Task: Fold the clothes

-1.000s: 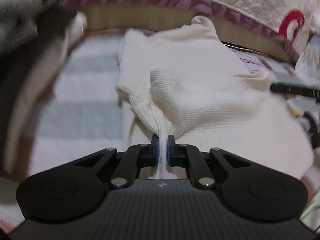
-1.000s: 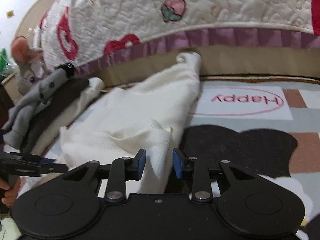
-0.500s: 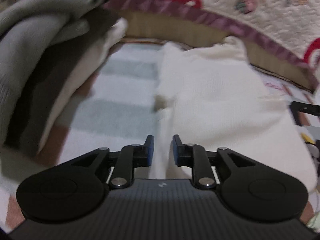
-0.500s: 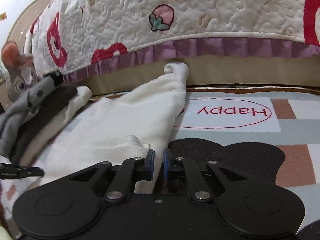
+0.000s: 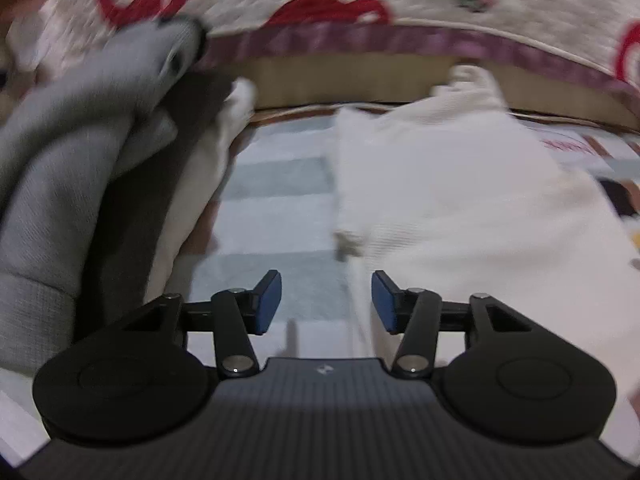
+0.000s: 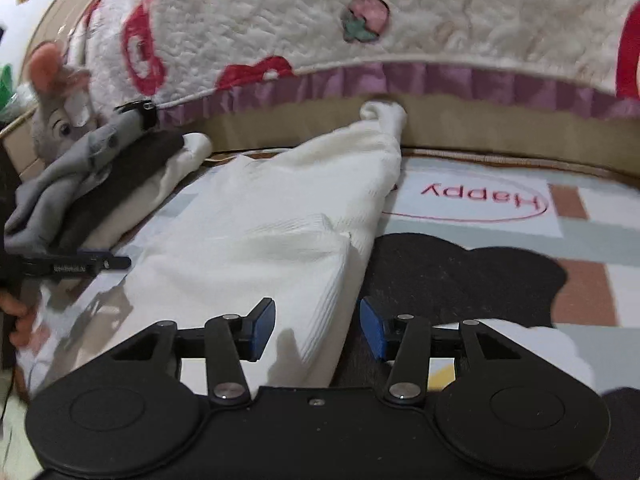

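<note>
Now both tongs gape empty: the cream garment lies on the patterned rug ahead of the right tongs, right of the left tongs.

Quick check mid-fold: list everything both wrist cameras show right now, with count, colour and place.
cream garment: 1, cream, folded on the mat, centre
clothes pile: 1 stack, grey over dark over cream, left of the garment
plush toy: 1, grey with pink ears, behind the pile
quilt: 1, white with red and pink motifs and purple trim, along the back
play mat: 1, pale checks, dark shape, reading "Happy", underneath
left gripper: 1, black with blue pads, open at the garment's left edge
right gripper: 1, black with blue pads, open at the garment's right corner
hand: 1, far left edge
</note>
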